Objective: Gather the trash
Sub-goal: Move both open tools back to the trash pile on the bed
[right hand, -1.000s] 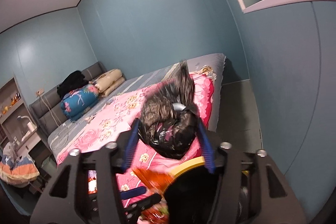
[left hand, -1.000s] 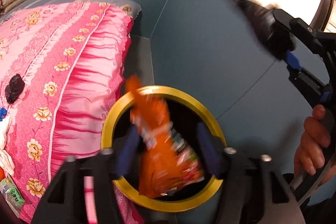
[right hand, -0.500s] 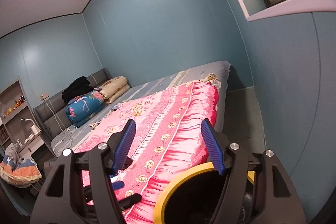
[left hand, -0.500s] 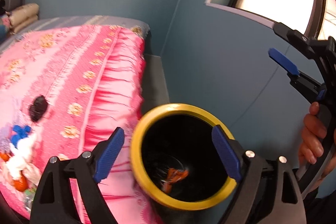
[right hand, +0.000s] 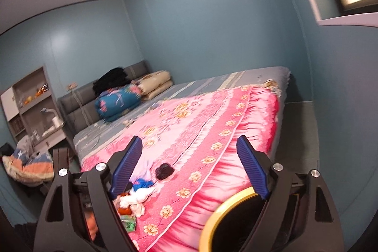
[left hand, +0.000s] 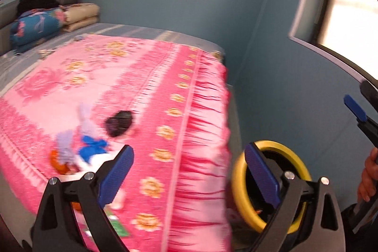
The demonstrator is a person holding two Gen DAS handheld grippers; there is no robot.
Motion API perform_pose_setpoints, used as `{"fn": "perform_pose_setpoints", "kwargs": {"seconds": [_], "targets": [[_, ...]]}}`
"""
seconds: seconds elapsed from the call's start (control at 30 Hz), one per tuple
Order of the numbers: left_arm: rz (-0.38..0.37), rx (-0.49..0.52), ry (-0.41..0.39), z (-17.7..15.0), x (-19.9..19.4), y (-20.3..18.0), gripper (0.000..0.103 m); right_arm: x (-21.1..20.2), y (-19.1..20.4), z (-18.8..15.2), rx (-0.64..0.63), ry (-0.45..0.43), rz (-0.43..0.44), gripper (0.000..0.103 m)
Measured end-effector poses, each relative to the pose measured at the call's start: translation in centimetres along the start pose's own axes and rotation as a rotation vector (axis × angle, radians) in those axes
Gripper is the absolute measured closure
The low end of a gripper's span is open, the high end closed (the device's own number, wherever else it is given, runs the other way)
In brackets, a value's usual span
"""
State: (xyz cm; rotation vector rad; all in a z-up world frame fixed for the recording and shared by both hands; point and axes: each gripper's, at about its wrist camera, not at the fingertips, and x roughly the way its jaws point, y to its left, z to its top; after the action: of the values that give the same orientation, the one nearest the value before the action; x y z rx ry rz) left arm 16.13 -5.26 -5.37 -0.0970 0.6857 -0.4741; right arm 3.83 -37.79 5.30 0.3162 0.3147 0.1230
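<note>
A bedroom with blue walls. A bed (left hand: 59, 56) is covered by a pink floral blanket (left hand: 165, 91), and a round bin with a yellow rim (left hand: 238, 193) stands on the floor just beside the bed's near corner.

The remaining trash sits in a loose pile (left hand: 78, 152) on the blanket near the bed's near edge: pale crumpled wrappers, a blue piece, an orange piece and a green packet (right hand: 128, 223). The picture is motion-blurred, so finer detail cannot be told. A small dark lump (left hand: 119, 123) lies on the blanket just beyond the pile, apart from it.

The left gripper (left hand: 186, 174) has its jaws spread wide and holds nothing. It points across the blanket, with the pile just beside its left jaw and the bin behind its right jaw. The right gripper (right hand: 189, 169) also has its jaws released and empty. It looks up the length of the bed, with the bin's rim low at its right and the pile low at its left.

The pile lies to the left of both grippers, and the left one appears nearer to it. The pile has no clear long axis. Reaching it would likely mean swinging the left gripper left and tipping it down toward the blanket. The person's right hand (left hand: 368, 176) shows at the right edge of the left view.
</note>
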Motion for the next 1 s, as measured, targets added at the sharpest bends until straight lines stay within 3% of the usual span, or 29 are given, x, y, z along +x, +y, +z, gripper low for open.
{"fn": "perform_pose_setpoints", "kwargs": {"seconds": [0.27,0.5,0.73,1.0], "targets": [[0.124,-0.091,-0.031,0.0,-1.8,7.9,0.012,4.7,4.8,-2.0,-0.076,0.111,0.089,0.023],[0.219,-0.169,-0.027,-0.9,-2.3,14.5,0.012,9.7,9.2,-6.0,-0.150,0.257,0.181,0.022],[0.266,-0.253,0.006,-2.1,-1.0,19.8,0.012,14.4,12.9,-11.6,-0.221,0.418,0.247,0.022],[0.291,-0.288,0.052,-3.1,2.1,22.6,0.012,19.2,15.7,-18.2,-0.286,0.606,0.322,0.022]]}}
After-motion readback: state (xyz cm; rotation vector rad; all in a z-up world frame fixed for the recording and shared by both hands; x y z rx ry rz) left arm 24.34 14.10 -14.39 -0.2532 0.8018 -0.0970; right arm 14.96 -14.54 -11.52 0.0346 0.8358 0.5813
